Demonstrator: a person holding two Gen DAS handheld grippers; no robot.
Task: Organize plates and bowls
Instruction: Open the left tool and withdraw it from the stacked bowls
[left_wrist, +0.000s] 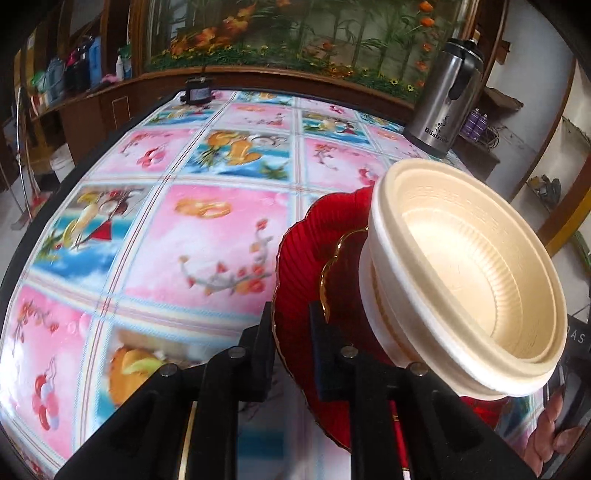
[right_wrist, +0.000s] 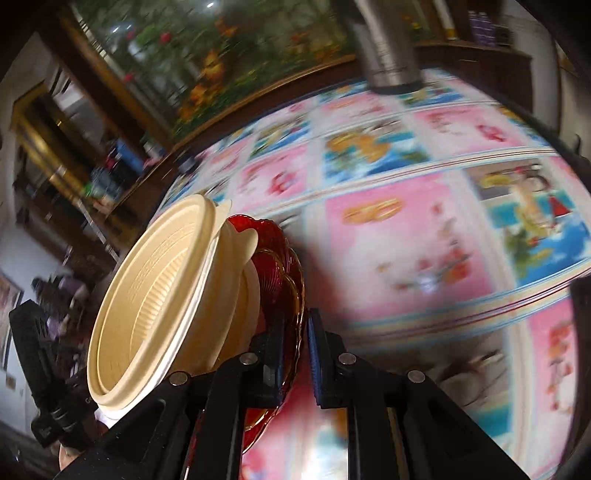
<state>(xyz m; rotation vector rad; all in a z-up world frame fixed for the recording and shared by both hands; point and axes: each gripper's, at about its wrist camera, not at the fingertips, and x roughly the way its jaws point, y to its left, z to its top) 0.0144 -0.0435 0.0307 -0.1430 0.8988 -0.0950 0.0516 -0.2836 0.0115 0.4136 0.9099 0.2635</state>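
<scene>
A stack of cream bowls (left_wrist: 461, 266) sits on a small gold-rimmed red plate (left_wrist: 343, 273), which lies on a larger red scalloped plate (left_wrist: 325, 236). My left gripper (left_wrist: 293, 347) is shut on the near rim of the large red plate. The right wrist view shows the same bowls (right_wrist: 159, 295) and red plate (right_wrist: 280, 251) from the opposite side. There my right gripper (right_wrist: 295, 350) is shut on the plate's rim. The stack hangs between the two grippers over the patterned tablecloth (left_wrist: 207, 236).
A steel thermos (left_wrist: 439, 96) stands at the table's far right corner and is blurred in the right wrist view (right_wrist: 388, 48). A small dark object (left_wrist: 199, 90) sits at the far edge. A wooden cabinet with shelves runs behind. A hand (left_wrist: 550, 439) shows at lower right.
</scene>
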